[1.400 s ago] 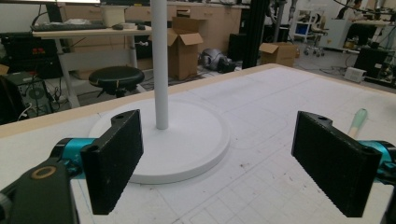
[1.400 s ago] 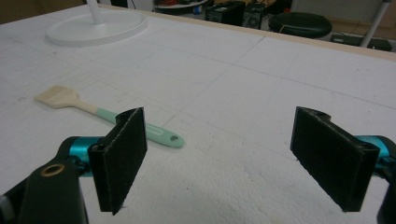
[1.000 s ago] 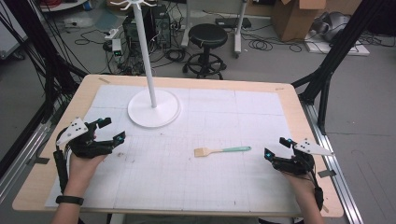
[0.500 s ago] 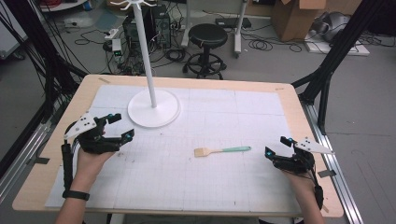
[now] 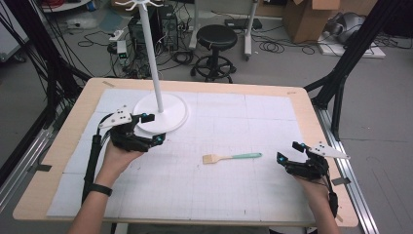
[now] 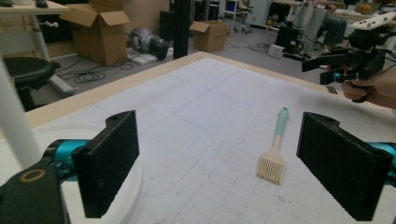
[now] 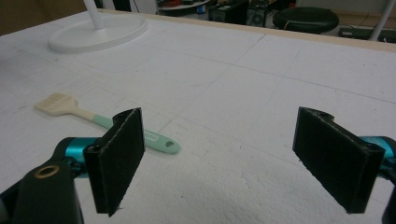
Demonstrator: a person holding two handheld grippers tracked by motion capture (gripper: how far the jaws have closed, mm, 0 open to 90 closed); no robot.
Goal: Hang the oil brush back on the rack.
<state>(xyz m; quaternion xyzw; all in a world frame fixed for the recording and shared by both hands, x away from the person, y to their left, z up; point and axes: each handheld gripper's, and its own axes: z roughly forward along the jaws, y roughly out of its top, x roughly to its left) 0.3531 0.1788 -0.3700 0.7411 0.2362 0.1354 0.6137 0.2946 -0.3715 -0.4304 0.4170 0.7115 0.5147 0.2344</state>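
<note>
Nothing is grasped yet: the small pastry brush with pale bristles and mint-green handle lies flat on the bench, well apart from the white round-based stand. Both tools are released and empty, the left tool at the stand's base, the right tool just beyond the brush's handle end, so picking up seems wholly ahead.

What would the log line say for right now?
left tool: open, by stand base | right tool: open, near table's right edge | brush: flat on mat between them, untouched
</note>
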